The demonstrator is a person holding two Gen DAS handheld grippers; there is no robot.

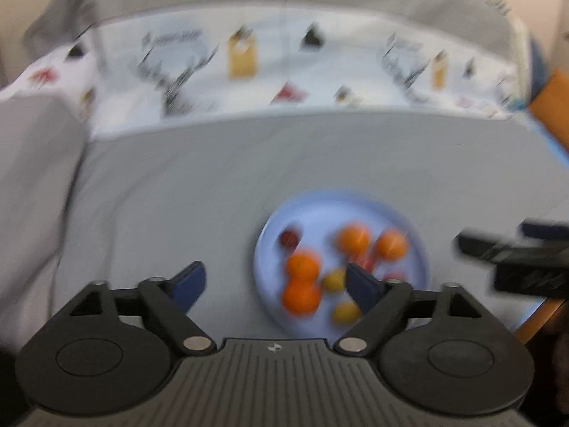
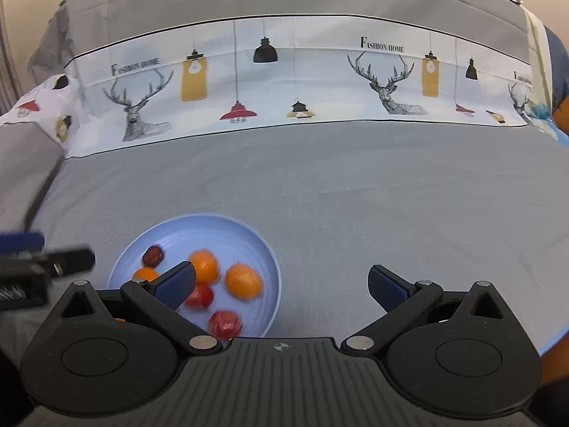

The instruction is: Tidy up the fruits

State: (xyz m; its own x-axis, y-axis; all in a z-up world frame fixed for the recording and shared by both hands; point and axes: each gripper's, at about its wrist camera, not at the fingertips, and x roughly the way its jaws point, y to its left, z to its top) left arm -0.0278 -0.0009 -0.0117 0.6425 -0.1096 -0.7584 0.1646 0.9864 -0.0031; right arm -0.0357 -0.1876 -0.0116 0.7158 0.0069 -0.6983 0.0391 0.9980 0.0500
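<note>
So, both sets of jaws spread wide, nothing pinched in either. Left gripper [image 1: 275, 284] hanging over grey cloth [image 2: 355, 195], with blue plate [image 2: 270, 259] just off its right finger. Right gripper [image 2: 281, 284] with same plate under its left finger. Oranges [image 2: 244, 281], red fruits [image 2: 224, 323], one dark fruit [image 2: 153, 255], two yellow ones [image 1: 345, 312] all on the plate.

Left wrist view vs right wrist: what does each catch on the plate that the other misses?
Left wrist only: two yellow fruits at the plate's near side, all blurred. Right wrist only: sharp detail, including the "Fashion Home" print on the cloth. Both: the blue plate with oranges, red fruits and one dark red fruit; both grippers open and empty.
</note>
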